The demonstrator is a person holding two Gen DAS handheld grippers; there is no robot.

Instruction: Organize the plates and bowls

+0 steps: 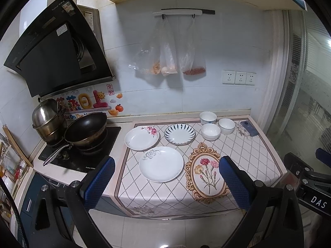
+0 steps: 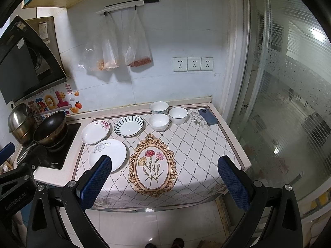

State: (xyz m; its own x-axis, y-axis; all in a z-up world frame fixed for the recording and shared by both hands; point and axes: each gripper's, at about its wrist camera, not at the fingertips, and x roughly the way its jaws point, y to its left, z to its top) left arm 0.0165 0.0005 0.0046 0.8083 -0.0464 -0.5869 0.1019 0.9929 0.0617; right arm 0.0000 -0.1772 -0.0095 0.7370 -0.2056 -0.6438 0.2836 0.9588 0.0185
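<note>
- The left gripper hangs in front of the counter's front edge with its blue-padded fingers spread wide and nothing between them.
- The right gripper is held the same way beside it: jaws wide apart, holding nothing.
- A patterned cloth covers the counter, with a framed flower picture printed near its front edge.
- Nearest the front, toward the cloth's left side, lies a white plate with a grey flower, flat and on its own.
- Behind it, by the cloth's left edge, sits a white plate with pink flowers; just to its right is a plate with dark blue stripes (the two rims look close, but whether they touch I cannot tell).
- Toward the back right corner three white bowls cluster upright: a plain bowl in front, a bowl with a dark rim to its right, a bowl with blue markings behind.
- A dark blue phone lies at the back right corner.
- Left of the cloth, a black wok and a steel pot sit on the stove.
- Plastic bags hang on the wall behind.
</note>
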